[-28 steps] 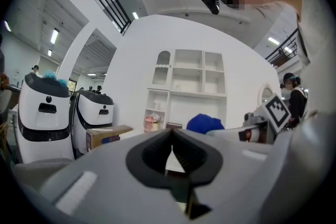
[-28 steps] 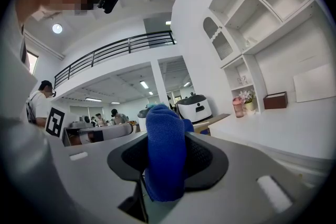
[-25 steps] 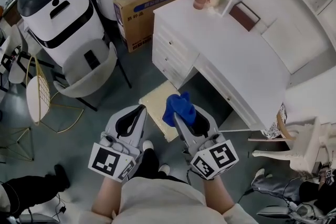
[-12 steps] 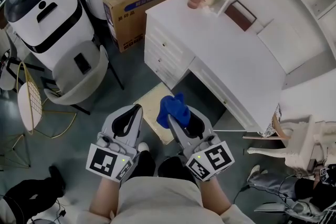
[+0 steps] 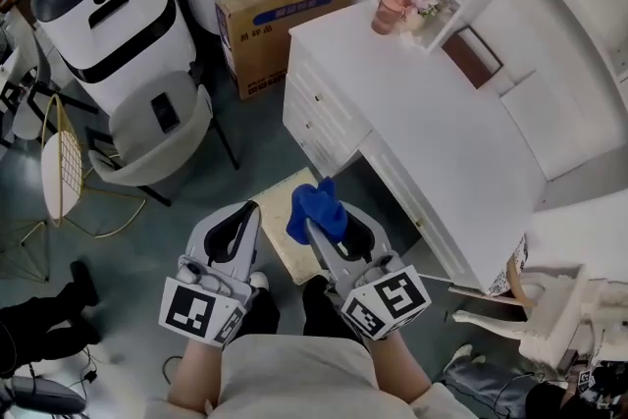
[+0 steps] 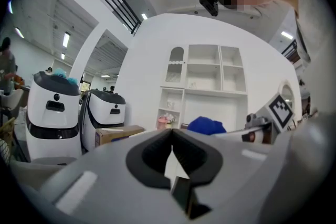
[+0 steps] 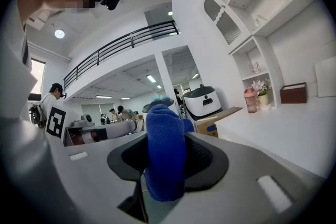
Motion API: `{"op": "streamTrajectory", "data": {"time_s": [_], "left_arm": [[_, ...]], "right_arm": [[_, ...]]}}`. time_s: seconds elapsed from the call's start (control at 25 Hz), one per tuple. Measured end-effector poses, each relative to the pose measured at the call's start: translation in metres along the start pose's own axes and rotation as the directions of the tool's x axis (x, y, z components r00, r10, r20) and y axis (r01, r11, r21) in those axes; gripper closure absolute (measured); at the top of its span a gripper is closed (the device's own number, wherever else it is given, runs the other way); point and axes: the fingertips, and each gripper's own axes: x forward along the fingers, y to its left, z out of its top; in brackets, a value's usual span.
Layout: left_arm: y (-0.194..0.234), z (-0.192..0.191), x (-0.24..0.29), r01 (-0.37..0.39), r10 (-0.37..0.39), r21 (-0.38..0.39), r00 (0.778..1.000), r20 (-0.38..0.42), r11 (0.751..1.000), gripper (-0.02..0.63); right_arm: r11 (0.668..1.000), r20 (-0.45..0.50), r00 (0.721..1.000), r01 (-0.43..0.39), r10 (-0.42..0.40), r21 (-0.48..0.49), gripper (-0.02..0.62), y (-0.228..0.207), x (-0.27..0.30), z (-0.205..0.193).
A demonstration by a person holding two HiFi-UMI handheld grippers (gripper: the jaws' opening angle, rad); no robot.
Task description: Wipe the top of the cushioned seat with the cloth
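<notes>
Blue cloth sits clamped in right tongs; left tongs closed.

Right gripper clamped on blue cloth; the cloth bunches up above the jaws and hangs below them. White bench at right carries a pink cup, flowers and a brown box. Cardboard box beyond, white machine behind it.
</notes>
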Motion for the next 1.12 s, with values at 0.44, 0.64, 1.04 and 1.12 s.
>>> {"op": "streamTrajectory", "data": {"time_s": [0.44, 0.64, 1.04, 1.12], "left_arm": [[0.005, -0.006, 0.014, -0.249, 0.249, -0.02, 0.968, 0.026, 0.968, 0.606], [0.011, -0.013, 0.009, -0.348, 0.349, -0.038, 0.936, 0.033, 0.937, 0.606], [0.025, -0.046, -0.019, -0.485, 0.487, -0.073, 0.873, 0.008, 0.871, 0.606], [0.026, -0.057, -0.023, -0.504, 0.505, -0.08, 0.863, -0.003, 0.86, 0.606]], "right_arm": [[0.977, -0.092, 0.973, -0.213, 0.21, -0.028, 0.423, -0.033, 0.033, 0.002], [0.96, -0.124, 0.953, -0.281, 0.276, -0.02, 0.422, -0.04, 0.049, -0.005], [0.921, -0.207, 0.899, -0.39, 0.385, 0.018, 0.42, -0.033, 0.09, -0.054], [0.916, -0.224, 0.891, -0.4, 0.394, 0.024, 0.42, -0.033, 0.098, -0.07]]}}
